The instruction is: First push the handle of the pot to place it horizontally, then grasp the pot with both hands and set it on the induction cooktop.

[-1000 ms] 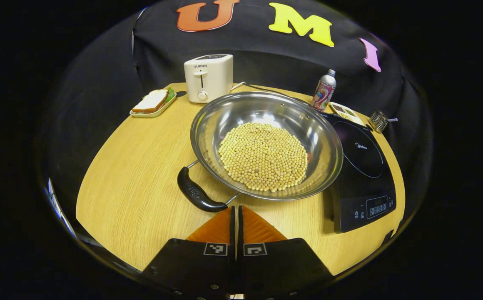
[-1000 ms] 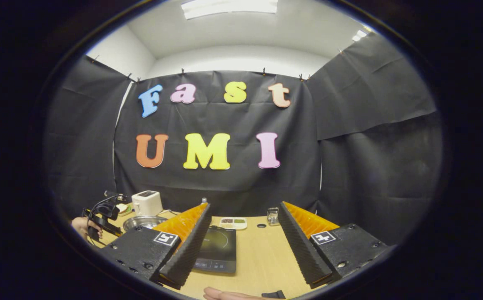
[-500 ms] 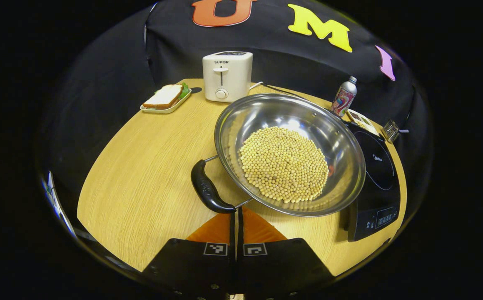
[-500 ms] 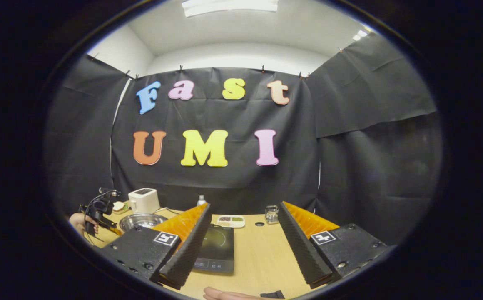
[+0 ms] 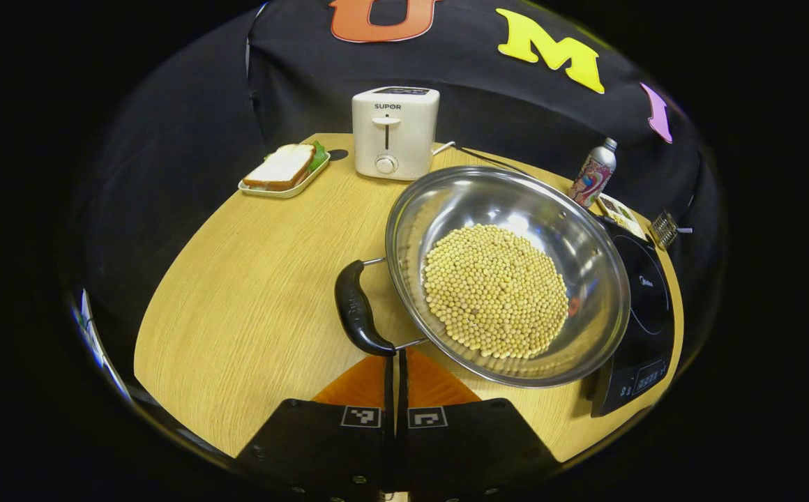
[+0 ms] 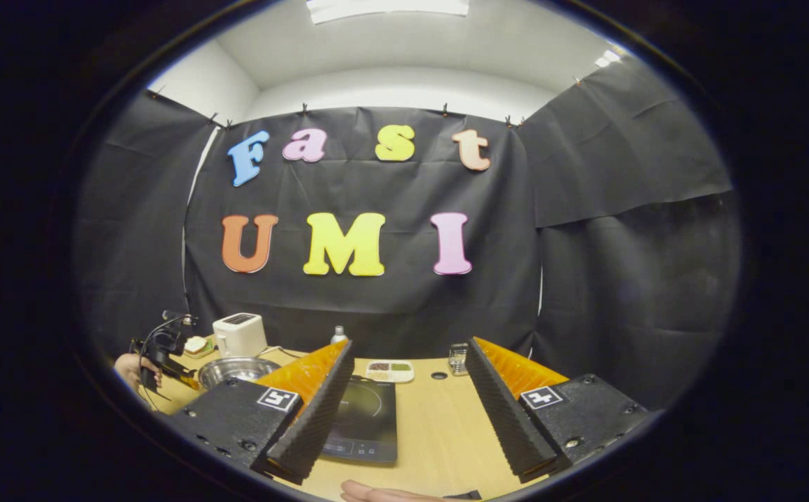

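Table (image 5: 237,293) is carrying everything: the pot (image 5: 586,279) is sitting right of centre on it, its far-right rim overlapping the near edge of the induction cooktop (image 5: 645,307), which is lying flat at the table's right side

Step in hand, by my reading: the first one, pushing the handle round. Left gripper (image 5: 397,359) is working with its jaws clenched together on nothing, tips touching or just short of the near end of the black handle (image 5: 356,314), acting as a blunt pusher. Right gripper (image 6: 404,369) is waiting with jaws released wide, hovering over the cooktop's side of the table, well apart from the pot

Next move is likely calling for more sideways pressure at the handle's end until it is lying level across, then both grippers opening onto the pot

Pot: wide, shallow, polished steel, holding a flat round bed of pale soybeans (image 5: 495,289); the handle is standing off the rim on two wire struts. Loose beans are suggesting a level, slow lift
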